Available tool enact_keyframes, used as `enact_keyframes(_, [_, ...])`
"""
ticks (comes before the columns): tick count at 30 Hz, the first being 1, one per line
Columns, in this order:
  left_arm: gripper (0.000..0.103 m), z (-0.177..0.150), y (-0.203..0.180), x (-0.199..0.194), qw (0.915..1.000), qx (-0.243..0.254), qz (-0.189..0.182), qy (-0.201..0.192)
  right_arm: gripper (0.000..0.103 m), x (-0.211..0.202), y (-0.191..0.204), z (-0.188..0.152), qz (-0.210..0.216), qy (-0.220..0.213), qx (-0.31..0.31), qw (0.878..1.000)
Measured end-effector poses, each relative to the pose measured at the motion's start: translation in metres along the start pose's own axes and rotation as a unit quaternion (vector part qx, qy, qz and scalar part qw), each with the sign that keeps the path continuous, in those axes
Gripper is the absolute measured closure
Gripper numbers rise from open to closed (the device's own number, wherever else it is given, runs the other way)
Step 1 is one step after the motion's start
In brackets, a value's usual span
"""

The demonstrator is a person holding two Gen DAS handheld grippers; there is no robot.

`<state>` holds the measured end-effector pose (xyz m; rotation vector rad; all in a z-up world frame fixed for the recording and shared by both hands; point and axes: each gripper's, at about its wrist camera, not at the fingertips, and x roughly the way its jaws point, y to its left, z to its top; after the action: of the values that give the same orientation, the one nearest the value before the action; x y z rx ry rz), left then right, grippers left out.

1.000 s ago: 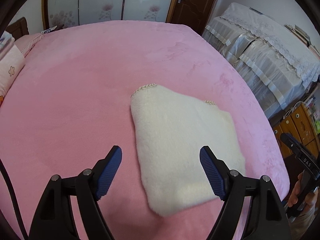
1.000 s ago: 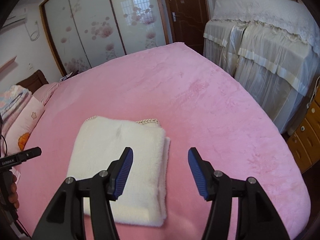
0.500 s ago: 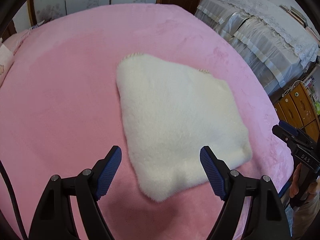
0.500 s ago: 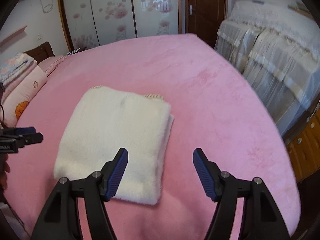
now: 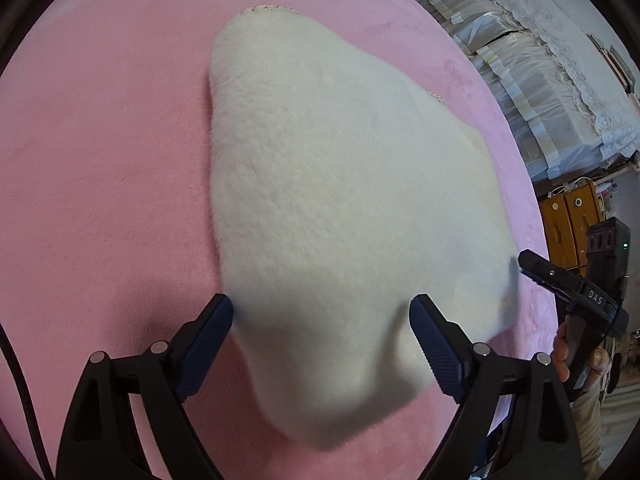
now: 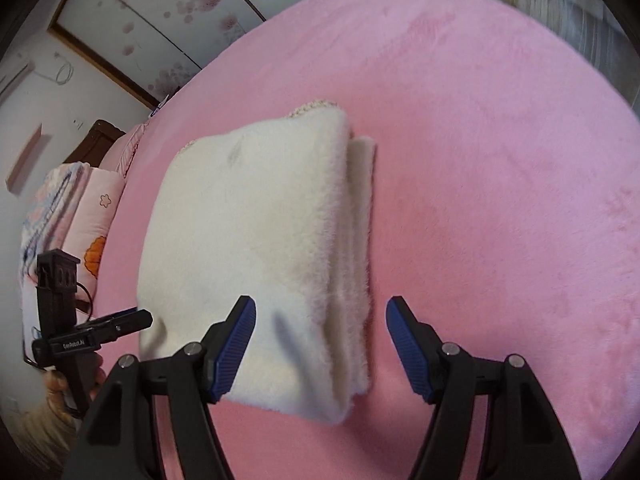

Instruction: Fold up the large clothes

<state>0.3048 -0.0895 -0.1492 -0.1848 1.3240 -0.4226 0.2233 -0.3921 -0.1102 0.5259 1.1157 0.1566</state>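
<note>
A cream fleece garment (image 5: 344, 208) lies folded into a thick rectangle on the pink bed (image 5: 100, 184); it also shows in the right wrist view (image 6: 260, 248), with its stacked layers along the right edge. My left gripper (image 5: 322, 344) is open, its jaws spread over the garment's near left corner, holding nothing. My right gripper (image 6: 320, 344) is open over the near right corner, holding nothing. Each gripper also shows from the other's camera: the right one (image 5: 560, 280) at the garment's right edge, the left one (image 6: 112, 326) at its left edge.
The pink bed (image 6: 500, 160) extends far beyond the garment. Pillows and folded bedding (image 6: 76, 216) lie at its head on the left. A covered sofa (image 5: 540, 80) and a wooden cabinet (image 5: 572, 220) stand past the bed's right edge. A flowered wardrobe (image 6: 168, 28) stands behind.
Both grippers have moved forward and down toward the garment's near edge, so it fills more of both views. Both stay open. The garment has not moved.
</note>
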Motion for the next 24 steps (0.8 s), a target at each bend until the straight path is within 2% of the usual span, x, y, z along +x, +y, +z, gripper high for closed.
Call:
enact_keyframes(10, [0.003,0.008,0.015,0.029,0.9988,-0.003,-0.048,0.009,0.035,0.048,-0.029,0.015,0.104,0.040,0.050,0.993])
enact_keyframes(12, [0.001,0.009,0.015,0.034,0.9985,0.000,-0.055,0.010,0.031,0.058,-0.033,0.017,0.118,0.051,0.060,0.990])
enact_keyframes(14, [0.000,0.012,0.016,0.041,0.9980,0.004,-0.062,0.015,0.022,0.068,-0.037,0.019,0.127,0.060,0.064,0.988])
enact_keyframes(18, [0.000,0.017,0.021,0.052,0.9962,-0.002,-0.083,0.029,0.020,0.083,-0.039,0.025,0.162,0.064,0.064,0.983])
enact_keyframes(24, [0.000,0.019,0.026,0.065,0.9933,-0.017,-0.106,0.043,0.020,0.096,-0.027,0.030,0.159,0.066,0.030,0.985])
